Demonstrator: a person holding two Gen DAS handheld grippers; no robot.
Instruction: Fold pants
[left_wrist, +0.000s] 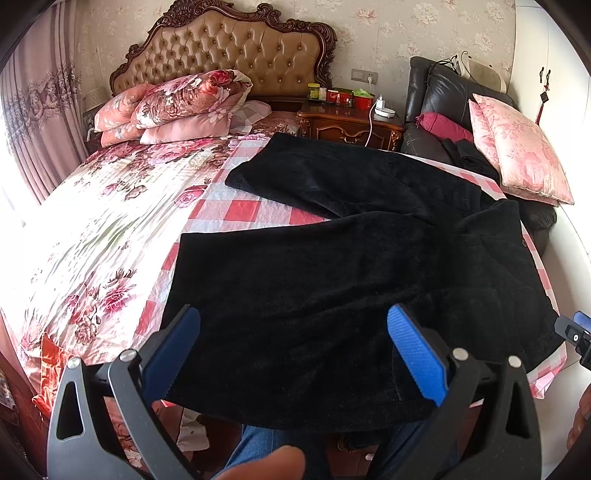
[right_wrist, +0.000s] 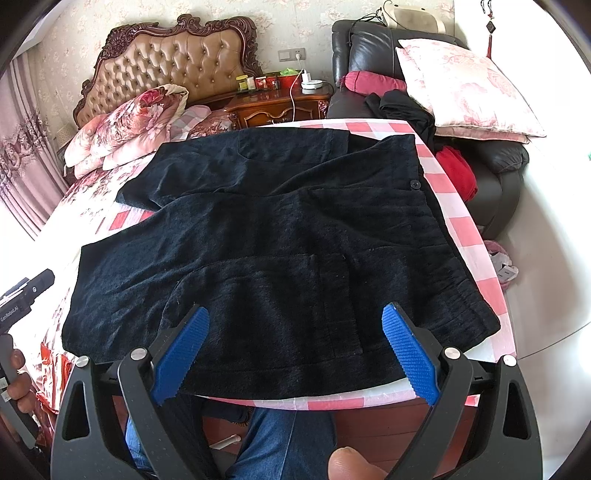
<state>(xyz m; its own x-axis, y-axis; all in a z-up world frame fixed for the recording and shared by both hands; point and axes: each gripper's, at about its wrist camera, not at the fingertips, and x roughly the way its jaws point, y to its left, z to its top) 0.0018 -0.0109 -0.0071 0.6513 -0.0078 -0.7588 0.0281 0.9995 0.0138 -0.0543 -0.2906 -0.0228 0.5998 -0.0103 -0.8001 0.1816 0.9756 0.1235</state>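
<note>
A pair of black, fuzzy, corduroy-like pants (right_wrist: 280, 258) is seen spread flat on a pink-and-white checked quilted cloth (right_wrist: 458, 221) that covers the near end of the bed. The waistband, with a single dark button (right_wrist: 414, 183), is turned toward the right side, and the two legs are splayed apart toward the left, a wedge of checked cloth being exposed between them. No fold can be made out; the garment is judged to be laid out only, so that the whole of the folding is left: one leg to be brought over the other, then the length to be doubled.

The left gripper (left_wrist: 295, 354) is held above the near leg close to its hem, its blue ribbed pads set wide apart with nothing between them. The right gripper (right_wrist: 295, 350) is held over the near edge of the seat and waist part, likewise spread wide and empty. Neither is seen touching the fabric.

Beyond the checked cloth, a pink floral satin bedspread (left_wrist: 92, 229) is seen, then stacked floral quilts (left_wrist: 177, 103) against a tufted tan headboard with carved dark frame (left_wrist: 225, 48). A carved wooden nightstand (left_wrist: 347, 122) and a black leather armchair (right_wrist: 369, 51) bearing a pink floral cushion (right_wrist: 465, 85) are placed to the right.
</note>
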